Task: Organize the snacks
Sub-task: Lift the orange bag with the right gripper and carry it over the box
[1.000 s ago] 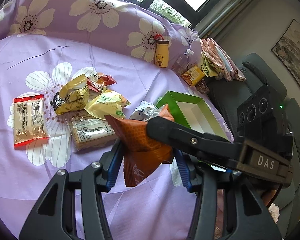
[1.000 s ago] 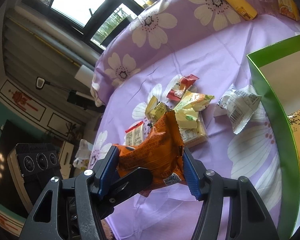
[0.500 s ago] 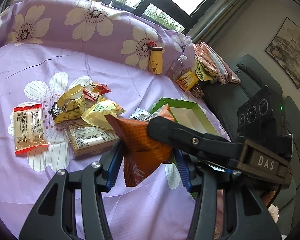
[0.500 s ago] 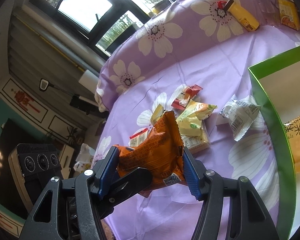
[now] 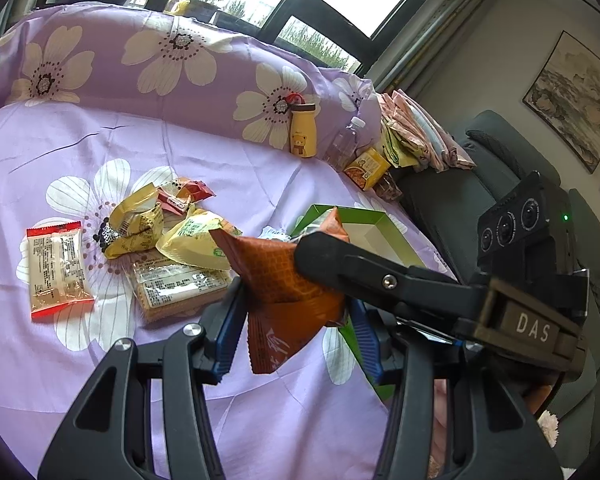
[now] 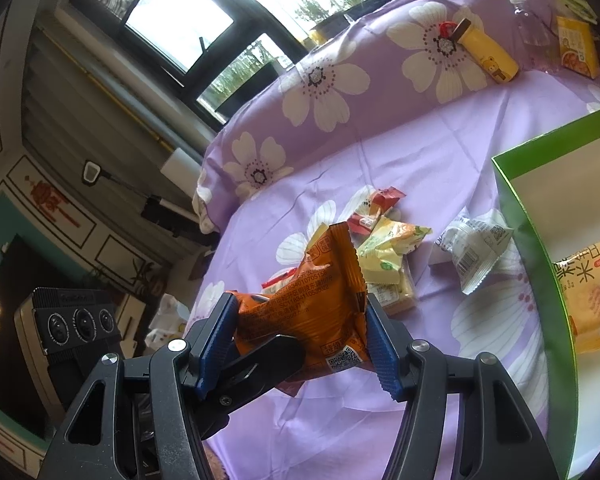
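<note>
An orange snack packet (image 5: 284,280) hangs in the air above the purple flowered cloth (image 5: 220,140). My left gripper (image 5: 296,320) is shut on it, blue pads on both sides. My right gripper (image 6: 300,320) is shut on the same packet (image 6: 312,304) from the other side; one of its fingers (image 5: 380,276) crosses the left wrist view. A green box (image 6: 516,200) with a white inside lies to the right and holds a yellow packet (image 6: 588,288). Loose snacks lie on the cloth: a red-edged packet (image 5: 56,264), yellow packets (image 5: 136,224), a clear cracker pack (image 5: 176,284), a silver packet (image 6: 472,248).
At the back of the cloth stand a yellow bear bottle (image 5: 303,132), a clear water bottle (image 5: 346,140) and an orange carton (image 5: 366,168). Folded cloths (image 5: 420,136) lie on a grey sofa (image 5: 480,184) at the right. Windows run behind.
Both grippers have tilted a little with the orange packet still held between them; the cloth and the snacks on it have slid slightly in both views. Nothing was let go.
</note>
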### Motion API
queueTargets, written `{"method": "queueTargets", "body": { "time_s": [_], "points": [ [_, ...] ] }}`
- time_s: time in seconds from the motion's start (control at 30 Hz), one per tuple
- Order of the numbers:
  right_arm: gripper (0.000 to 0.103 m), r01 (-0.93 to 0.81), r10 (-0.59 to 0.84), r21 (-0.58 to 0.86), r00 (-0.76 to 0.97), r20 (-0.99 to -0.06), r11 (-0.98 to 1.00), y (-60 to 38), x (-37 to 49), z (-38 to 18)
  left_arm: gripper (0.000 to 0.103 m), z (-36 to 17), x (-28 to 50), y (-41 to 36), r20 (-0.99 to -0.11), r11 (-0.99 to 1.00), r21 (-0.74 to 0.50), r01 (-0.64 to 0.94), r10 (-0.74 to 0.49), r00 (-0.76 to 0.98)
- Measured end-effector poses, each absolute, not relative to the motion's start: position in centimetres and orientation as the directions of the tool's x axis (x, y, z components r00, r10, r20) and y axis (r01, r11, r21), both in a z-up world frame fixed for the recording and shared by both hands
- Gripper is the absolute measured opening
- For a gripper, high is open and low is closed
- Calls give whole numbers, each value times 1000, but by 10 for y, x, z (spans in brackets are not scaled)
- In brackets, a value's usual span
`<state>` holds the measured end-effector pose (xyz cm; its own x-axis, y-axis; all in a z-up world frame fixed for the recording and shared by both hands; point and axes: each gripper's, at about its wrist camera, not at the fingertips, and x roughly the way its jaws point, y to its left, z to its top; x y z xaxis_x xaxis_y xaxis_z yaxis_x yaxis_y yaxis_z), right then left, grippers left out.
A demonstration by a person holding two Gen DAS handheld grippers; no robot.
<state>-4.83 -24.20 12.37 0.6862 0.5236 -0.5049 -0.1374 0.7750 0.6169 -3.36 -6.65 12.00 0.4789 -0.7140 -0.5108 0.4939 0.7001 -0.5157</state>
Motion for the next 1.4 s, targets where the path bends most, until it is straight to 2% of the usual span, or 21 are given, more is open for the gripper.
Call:
{"method": "queueTargets", "body": {
  "time_s": [0.7, 1.4],
  "points": [
    [64, -143, 487, 624, 764, -423, 768, -274, -65, 146, 48, 143, -42, -98, -476, 686, -509, 520, -727, 494],
    [64, -85, 441, 622, 779, -446, 778, -296, -67, 146, 48, 139, -33, -123, -477, 657, -548, 517, -754, 452]
  ]
}}
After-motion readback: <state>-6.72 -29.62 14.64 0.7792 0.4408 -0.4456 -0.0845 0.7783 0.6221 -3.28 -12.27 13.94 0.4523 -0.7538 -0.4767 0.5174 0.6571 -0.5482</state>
